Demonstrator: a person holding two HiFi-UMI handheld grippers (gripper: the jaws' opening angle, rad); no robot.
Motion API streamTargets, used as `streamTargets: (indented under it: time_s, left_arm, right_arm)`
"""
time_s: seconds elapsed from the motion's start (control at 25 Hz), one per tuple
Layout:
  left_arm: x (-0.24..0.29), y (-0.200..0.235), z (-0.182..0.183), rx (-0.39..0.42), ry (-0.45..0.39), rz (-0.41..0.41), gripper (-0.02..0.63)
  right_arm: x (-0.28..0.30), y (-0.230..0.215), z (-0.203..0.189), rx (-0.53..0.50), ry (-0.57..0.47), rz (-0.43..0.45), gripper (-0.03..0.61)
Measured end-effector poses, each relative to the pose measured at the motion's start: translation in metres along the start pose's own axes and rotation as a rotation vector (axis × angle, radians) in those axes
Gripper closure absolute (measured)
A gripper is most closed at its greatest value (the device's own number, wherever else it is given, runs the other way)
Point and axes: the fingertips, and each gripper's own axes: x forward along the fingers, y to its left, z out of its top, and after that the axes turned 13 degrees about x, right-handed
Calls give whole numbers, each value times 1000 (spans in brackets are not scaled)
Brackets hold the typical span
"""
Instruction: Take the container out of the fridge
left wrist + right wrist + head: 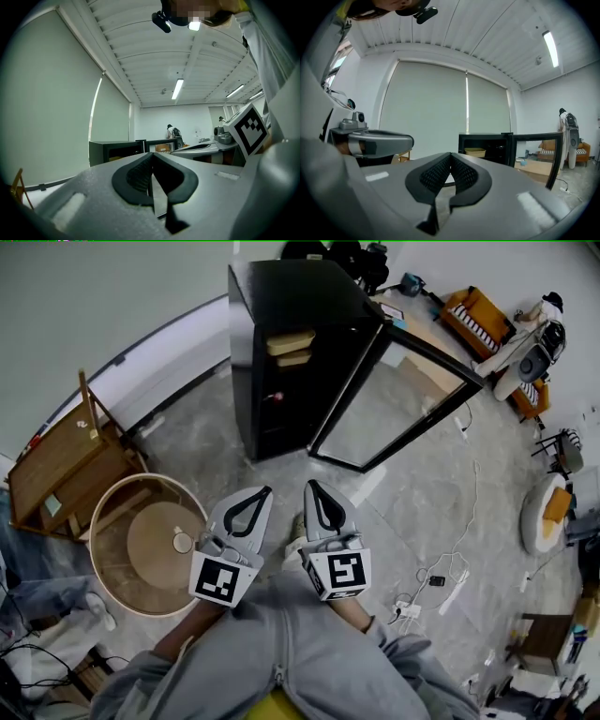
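Note:
A black fridge (281, 352) stands on the floor ahead with its glass door (398, 399) swung open to the right. A tan container (289, 341) sits on an upper shelf, with a second tan one (293, 359) just under it. My left gripper (265, 490) and right gripper (310, 484) are side by side, well short of the fridge, both shut and empty. In the right gripper view the right gripper (450, 154) points level at the fridge (487, 147), where the container (475, 152) shows. The left gripper (151, 154) also faces the fridge (112, 151).
A round wooden tub-like table (145, 545) and a wooden rack (66, 460) stand at the left. Cables and a power strip (441, 577) lie on the floor at the right. An orange sofa (478, 320) is far right. A person (568, 138) stands in the distance.

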Motion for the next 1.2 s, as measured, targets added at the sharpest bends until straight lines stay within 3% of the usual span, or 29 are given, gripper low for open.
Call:
streamTargets:
  time_s: [0.68, 1.2]
  left_arm:
    - [197, 53, -17, -19, 62, 226, 609]
    - [254, 76, -40, -47, 141, 324, 609]
  right_arm:
    - [153, -152, 40, -34, 54, 252, 578]
    - [198, -198, 32, -3, 103, 324, 578]
